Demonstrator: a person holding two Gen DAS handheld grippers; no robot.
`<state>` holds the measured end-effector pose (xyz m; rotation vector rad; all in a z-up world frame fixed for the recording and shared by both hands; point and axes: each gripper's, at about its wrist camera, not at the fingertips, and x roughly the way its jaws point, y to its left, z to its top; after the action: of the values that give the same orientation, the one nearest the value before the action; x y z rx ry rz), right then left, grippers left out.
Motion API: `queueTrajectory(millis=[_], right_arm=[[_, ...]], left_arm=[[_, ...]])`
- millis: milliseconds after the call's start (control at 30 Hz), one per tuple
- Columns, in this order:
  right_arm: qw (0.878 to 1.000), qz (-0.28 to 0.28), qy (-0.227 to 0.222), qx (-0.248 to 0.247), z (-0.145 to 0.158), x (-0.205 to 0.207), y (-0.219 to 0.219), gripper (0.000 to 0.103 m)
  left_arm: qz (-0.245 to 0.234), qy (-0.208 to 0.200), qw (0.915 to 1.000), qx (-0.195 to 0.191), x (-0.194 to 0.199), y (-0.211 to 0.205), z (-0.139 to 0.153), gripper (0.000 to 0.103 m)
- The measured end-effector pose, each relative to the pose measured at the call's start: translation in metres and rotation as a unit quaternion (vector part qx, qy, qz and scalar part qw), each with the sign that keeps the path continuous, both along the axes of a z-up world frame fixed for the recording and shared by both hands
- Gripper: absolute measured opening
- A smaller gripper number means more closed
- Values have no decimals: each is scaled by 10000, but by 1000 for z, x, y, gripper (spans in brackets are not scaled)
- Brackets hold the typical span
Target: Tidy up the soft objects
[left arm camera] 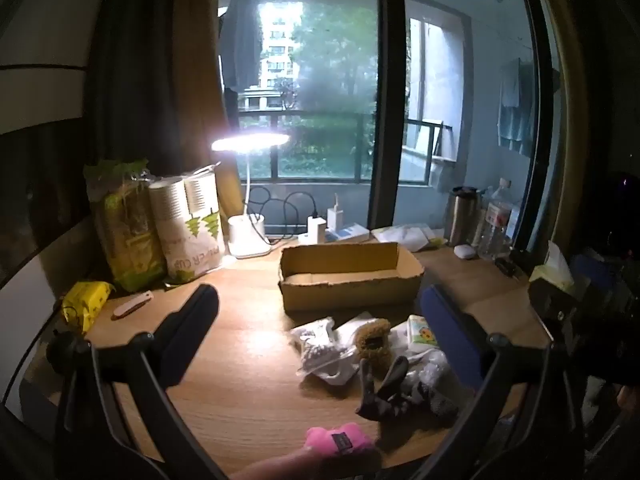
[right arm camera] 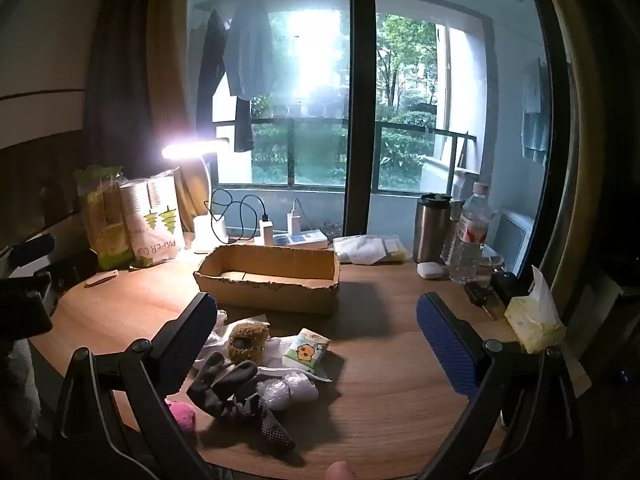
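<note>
A pile of soft things lies on the wooden desk in front of an open cardboard box [left arm camera: 348, 276] [right arm camera: 272, 276]: a black glove [left arm camera: 384, 392] [right arm camera: 228, 384], a brown fuzzy piece [left arm camera: 374, 340] [right arm camera: 246, 342], a tissue pack with a cartoon print [left arm camera: 420, 330] [right arm camera: 306, 350], clear plastic bags [left arm camera: 320, 348] [right arm camera: 288, 390] and a pink plush [left arm camera: 340, 440] [right arm camera: 182, 412]. My left gripper [left arm camera: 320, 320] is open and empty above the pile's left side. My right gripper [right arm camera: 316, 320] is open and empty above the pile's right side.
A lit desk lamp [left arm camera: 248, 236], paper cup packs [left arm camera: 192, 228] [right arm camera: 154, 216], a yellow packet [left arm camera: 84, 304], chargers on a power strip [right arm camera: 296, 236], a steel tumbler [right arm camera: 434, 228], a water bottle [right arm camera: 470, 236] and a tissue box [right arm camera: 534, 320] ring the desk. A window lies behind.
</note>
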<state>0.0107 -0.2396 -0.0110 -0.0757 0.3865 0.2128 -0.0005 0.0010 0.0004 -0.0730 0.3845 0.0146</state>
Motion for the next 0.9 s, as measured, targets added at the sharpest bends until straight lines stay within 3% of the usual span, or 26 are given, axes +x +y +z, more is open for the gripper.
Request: queueTrajectory(millis=[33, 67, 900], right_arm=[[10000, 3, 0, -3, 0, 0, 0, 102], [10000, 1, 15, 45, 0, 0, 0, 102], [10000, 16, -72, 60, 2, -3, 2, 102]], left_arm=[[5, -7, 10000, -42, 0, 1, 1, 102], [-11, -73, 9997, 239, -1, -2, 1, 102], [-172, 36, 9998, 72, -6, -2, 2, 102]])
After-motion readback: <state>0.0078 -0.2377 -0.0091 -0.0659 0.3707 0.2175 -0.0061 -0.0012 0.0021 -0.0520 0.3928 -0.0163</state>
